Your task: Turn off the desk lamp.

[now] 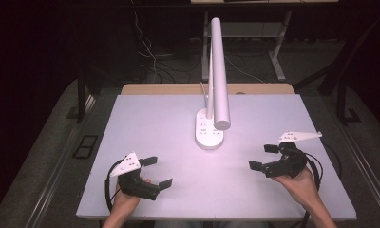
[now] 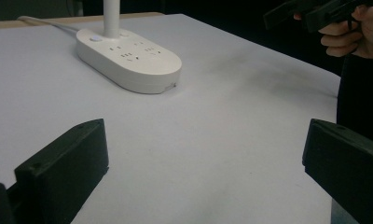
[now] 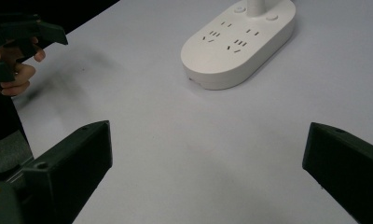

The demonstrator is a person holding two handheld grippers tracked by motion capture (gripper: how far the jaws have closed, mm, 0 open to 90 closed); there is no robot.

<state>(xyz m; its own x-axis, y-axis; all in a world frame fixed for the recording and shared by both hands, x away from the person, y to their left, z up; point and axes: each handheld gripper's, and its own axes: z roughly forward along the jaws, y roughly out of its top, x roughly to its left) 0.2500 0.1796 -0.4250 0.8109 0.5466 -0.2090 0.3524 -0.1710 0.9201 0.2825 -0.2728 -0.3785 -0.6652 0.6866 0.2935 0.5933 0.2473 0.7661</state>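
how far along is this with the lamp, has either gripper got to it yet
Nothing looks done. The desk lamp stands untouched mid-table, its head lit. In hand: the left gripper and right gripper are both open and empty, apart from the lamp on either side, jaws pointing toward its base. Reaching and handling it are all left.

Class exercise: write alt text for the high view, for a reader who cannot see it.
A white desk lamp with sockets in its oval base stands mid-table on a pale tabletop. Near the front edge, a person's hands hold two black grippers, the left gripper and the right gripper, both with jaws open and empty, pointing inward, apart from the lamp.
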